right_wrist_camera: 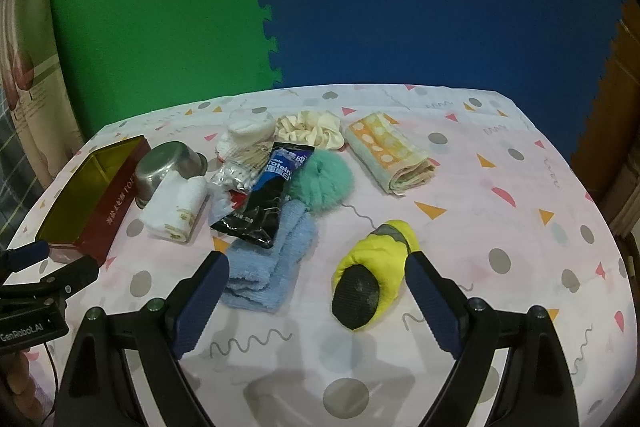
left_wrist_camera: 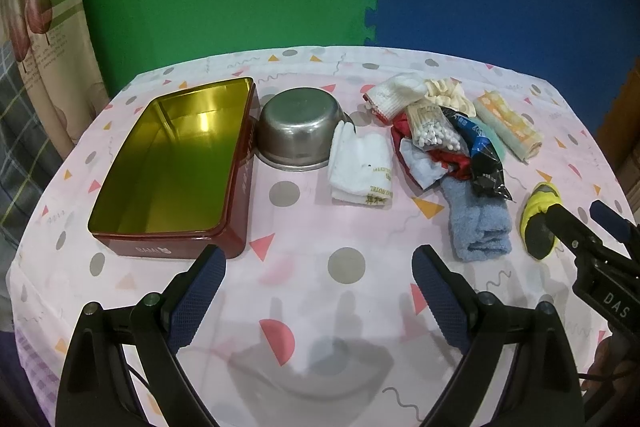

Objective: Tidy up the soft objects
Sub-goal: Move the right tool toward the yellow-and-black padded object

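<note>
My right gripper is spread wide and holds nothing. The yellow bootie lies at one o'clock from it, touching the inside of the right finger, with the blue sock at eleven o'clock by the left finger. My left gripper is also spread and empty over bare tablecloth, and the empty red tin sits at ten o'clock from it. Farther off lie the white towel, the steel bowl and the mixed heap with the swab bag. I judge sorting has barely begun: next I should centre on the bootie, close on it, and carry it toward the tin at nine o'clock.
</note>
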`<state>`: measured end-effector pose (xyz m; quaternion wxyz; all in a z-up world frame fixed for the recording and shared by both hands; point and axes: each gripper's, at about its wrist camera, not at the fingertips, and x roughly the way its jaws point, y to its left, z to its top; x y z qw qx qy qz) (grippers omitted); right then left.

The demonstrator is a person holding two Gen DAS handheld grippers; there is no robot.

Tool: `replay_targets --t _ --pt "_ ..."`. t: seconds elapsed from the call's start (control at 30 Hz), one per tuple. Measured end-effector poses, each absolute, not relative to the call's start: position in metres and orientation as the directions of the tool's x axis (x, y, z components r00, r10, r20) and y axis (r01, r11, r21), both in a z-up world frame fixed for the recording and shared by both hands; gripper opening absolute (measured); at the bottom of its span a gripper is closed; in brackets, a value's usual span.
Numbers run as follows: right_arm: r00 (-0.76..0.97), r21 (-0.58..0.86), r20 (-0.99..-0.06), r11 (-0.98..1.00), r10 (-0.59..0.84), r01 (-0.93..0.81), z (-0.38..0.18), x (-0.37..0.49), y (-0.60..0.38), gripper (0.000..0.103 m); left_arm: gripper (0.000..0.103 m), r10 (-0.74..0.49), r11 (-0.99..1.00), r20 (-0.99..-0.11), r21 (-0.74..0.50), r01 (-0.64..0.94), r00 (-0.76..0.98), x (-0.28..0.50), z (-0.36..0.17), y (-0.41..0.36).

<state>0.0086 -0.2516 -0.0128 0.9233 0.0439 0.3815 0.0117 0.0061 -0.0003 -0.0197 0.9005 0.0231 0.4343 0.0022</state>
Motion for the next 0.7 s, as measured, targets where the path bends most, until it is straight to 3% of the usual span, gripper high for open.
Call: replay_targets --t 0.7 --pt "0.684 0.054 -0.729 0.997 0.003 0.052 -0.025 0.012 -0.264 0.092 0.093 0.026 0.999 -0.792 0.043 0.012 0.61 0.009 -0.023 0.004"
